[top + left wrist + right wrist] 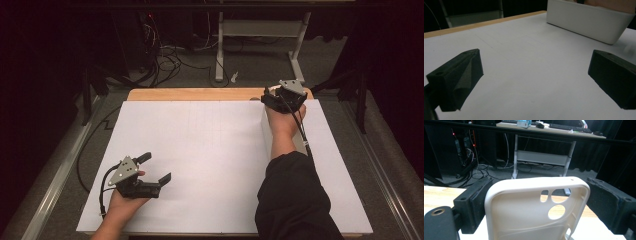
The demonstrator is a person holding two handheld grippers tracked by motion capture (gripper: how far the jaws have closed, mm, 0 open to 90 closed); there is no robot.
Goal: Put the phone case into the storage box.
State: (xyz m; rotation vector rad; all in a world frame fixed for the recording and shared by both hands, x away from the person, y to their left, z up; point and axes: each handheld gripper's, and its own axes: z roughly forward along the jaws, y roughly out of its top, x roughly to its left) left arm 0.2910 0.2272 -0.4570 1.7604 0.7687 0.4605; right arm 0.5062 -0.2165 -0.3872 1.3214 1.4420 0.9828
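My right gripper [282, 92] is at the table's far edge, on the right. In the right gripper view a cream phone case [524, 205] with camera cut-outs stands upright between the jaws of my right gripper [539, 182]. Both black pads [477, 200] rest against its sides, so the gripper is shut on it. My left gripper [156, 167] lies low over the white sheet at the near left. In the left gripper view the jaws of my left gripper [536, 57] are spread wide with nothing between them.
A white rectangular bin [586, 22] stands on the white table sheet [200, 150] under my right forearm, its side wall [266, 130] facing left. A wooden table edge [190, 94] runs along the back. Beyond it are floor cables [165, 62] and a white desk frame [220, 45].
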